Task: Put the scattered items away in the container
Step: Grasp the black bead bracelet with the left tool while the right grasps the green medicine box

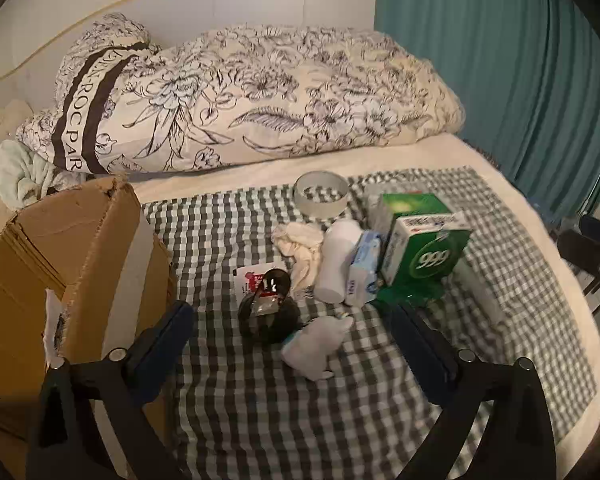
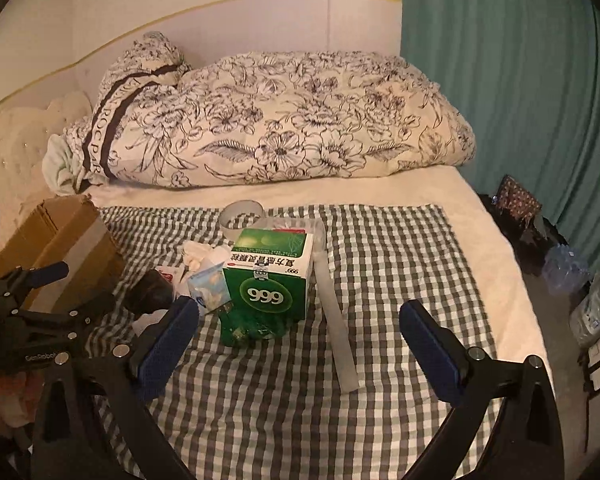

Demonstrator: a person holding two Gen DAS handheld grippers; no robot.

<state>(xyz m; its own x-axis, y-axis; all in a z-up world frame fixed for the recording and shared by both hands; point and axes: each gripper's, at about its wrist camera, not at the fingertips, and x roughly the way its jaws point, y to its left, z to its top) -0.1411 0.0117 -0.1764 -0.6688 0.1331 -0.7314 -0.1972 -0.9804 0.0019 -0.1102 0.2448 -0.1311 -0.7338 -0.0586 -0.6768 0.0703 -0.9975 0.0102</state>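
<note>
A brown cardboard box stands at the left on the checked cloth; it also shows in the right wrist view. Scattered on the cloth are a green "999" medicine box, a tape roll, a white bottle, a blue tissue pack, a black round item, a crumpled white cloth and a small white figure. A clear flat strip lies right of the green box. My left gripper is open and empty above the black item and figure. My right gripper is open and empty before the green box.
A folded floral quilt lies along the back of the bed against the white headboard. A teal curtain hangs at the right. Bags and plastic bottles sit on the floor beyond the bed's right edge.
</note>
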